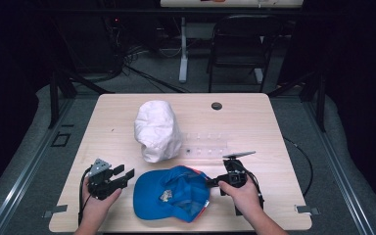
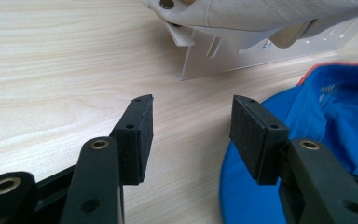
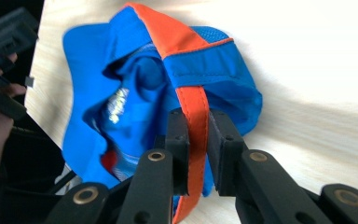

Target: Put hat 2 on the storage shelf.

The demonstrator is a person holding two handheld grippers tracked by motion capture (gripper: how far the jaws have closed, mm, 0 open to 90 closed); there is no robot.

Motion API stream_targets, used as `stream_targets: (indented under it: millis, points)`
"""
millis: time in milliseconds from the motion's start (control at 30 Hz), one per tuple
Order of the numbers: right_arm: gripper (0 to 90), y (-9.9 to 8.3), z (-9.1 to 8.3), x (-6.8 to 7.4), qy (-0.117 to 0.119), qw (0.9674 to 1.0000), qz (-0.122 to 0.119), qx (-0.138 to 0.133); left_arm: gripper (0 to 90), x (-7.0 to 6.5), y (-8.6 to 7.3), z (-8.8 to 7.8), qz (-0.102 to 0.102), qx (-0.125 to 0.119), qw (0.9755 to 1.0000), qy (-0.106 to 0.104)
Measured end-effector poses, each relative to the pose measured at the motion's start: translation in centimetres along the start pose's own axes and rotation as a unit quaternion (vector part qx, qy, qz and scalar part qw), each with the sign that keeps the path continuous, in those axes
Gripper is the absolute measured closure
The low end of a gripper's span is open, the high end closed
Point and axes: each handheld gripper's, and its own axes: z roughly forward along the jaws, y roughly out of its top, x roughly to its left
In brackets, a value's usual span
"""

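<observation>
In the right gripper view, the orange strap [image 3: 193, 121] of the blue cap [image 3: 135, 84] passes between the pads of the right gripper [image 3: 196, 135], so the stretch inside the pinch is hidden, and its lower end is lost among the jaw arms. The tabletop to the right of those jaws is smeared and washed out. In the left gripper view, the cap [image 2: 335, 121] beside the right-hand jaw is cut by the right edge. Ahead of the left gripper [image 2: 191, 126], the white cap [image 2: 261, 14] runs off the top edge, covering part of the clear stand [image 2: 242, 58]. In the high view, the print inside the cap [image 1: 165, 196] is too small to read.
</observation>
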Motion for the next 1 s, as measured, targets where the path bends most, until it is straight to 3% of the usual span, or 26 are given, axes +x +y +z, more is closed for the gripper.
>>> stream_targets:
  millis: [67,267,600,700,833,1000]
  points:
    - [80.1,0.3,-0.6,-0.2,0.001,0.9999,0.014,-0.008,49.8,-0.1,0.0,0.1,0.0,-0.001,1.0,0.0]
    - [80.3,1.0,-2.2,-0.7,0.008,0.9997,0.023,-0.009,49.8,0.0,-0.1,0.2,0.001,0.007,1.0,0.0]
    - [80.2,1.9,-4.5,-1.7,0.019,0.9986,0.046,-0.017,49.9,0.1,-0.1,0.1,-0.001,0.0,1.0,0.003]
    - [80.2,2.0,-4.9,-1.8,0.013,0.9983,0.051,-0.023,49.9,0.0,-0.1,0.1,0.0,-0.001,1.0,0.003]
    - [80.2,2.6,-5.5,-1.7,0.004,0.9988,0.047,-0.013,49.9,0.0,-0.1,0.1,0.001,0.003,1.0,0.002]
    - [80.1,3.3,-5.9,-0.7,-0.023,0.9995,0.023,0.001,49.9,0.0,-0.2,0.1,0.002,0.005,1.0,0.001]
